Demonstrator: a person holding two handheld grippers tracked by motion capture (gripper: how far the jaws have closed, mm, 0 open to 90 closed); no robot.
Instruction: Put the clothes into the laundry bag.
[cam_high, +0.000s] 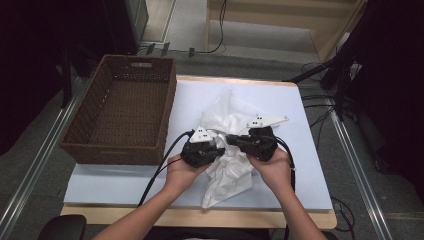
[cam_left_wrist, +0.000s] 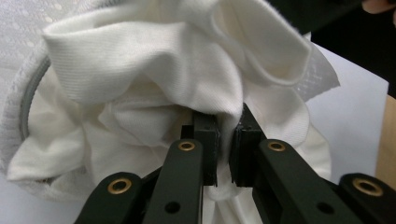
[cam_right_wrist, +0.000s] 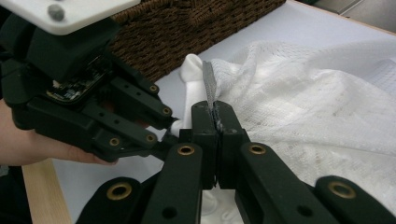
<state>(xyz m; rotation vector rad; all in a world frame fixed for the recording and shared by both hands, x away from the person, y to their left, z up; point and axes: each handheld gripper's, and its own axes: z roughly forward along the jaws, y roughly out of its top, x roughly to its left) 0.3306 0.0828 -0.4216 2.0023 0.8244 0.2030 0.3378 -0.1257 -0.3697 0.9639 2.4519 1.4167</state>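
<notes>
A white mesh bag (cam_high: 224, 107) lies crumpled on the pale blue mat, with a white cloth (cam_high: 227, 175) bunched at its near end. My left gripper (cam_high: 222, 148) is shut on a fold of the white cloth (cam_left_wrist: 154, 70), which bulges out of the mesh bag (cam_left_wrist: 16, 56). From the right, my right gripper (cam_high: 235, 141) points at it, tips nearly meeting. In the right gripper view, my right gripper (cam_right_wrist: 215, 109) is shut on the grey-edged rim of the mesh bag (cam_right_wrist: 303, 93). Just left of it are the left gripper (cam_right_wrist: 173, 127) and the cloth (cam_right_wrist: 191, 70).
A brown wicker basket (cam_high: 167, 107) stands on the left of the table, close beside the left hand, with nothing in it; it is also in the right gripper view as the basket (cam_right_wrist: 187, 28). The blue mat (cam_high: 295, 165) covers a wooden table (cam_high: 310, 219).
</notes>
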